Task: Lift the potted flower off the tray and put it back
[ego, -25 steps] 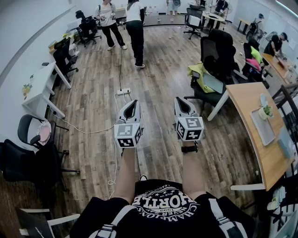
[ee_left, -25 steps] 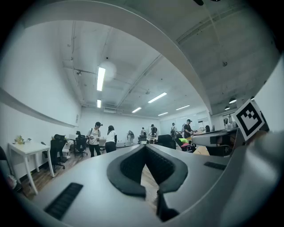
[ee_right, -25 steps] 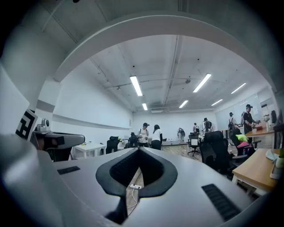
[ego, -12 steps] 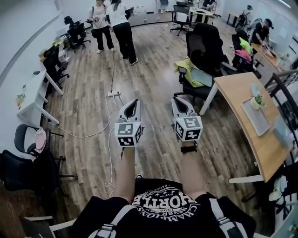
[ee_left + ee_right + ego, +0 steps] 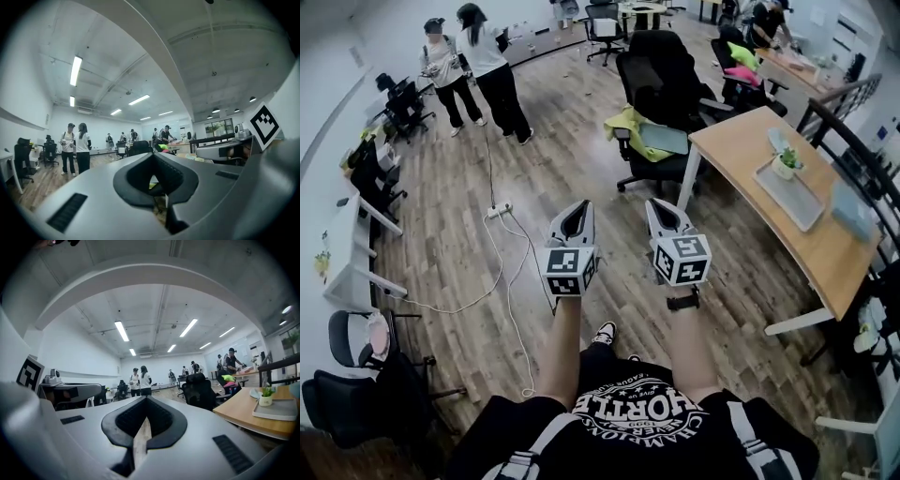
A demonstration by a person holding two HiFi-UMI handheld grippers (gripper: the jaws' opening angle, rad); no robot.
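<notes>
Both jaw pairs are pressed together with nothing in them. Left gripper [image 5: 578, 206] and right gripper [image 5: 662, 206] sit side by side over the wood floor [image 5: 534, 197], well apart from the table [image 5: 741, 150]. Potted flower [image 5: 785, 162] is a small white pot with a green leafy sprig, upright on the far end of the grey tray [image 5: 797, 199], which lies flat on the tabletop.

In my head view the potted flower [image 5: 785, 161] is too small to tell its blooms. In my right gripper view the tray [image 5: 277, 411] is cut by the right edge.
</notes>
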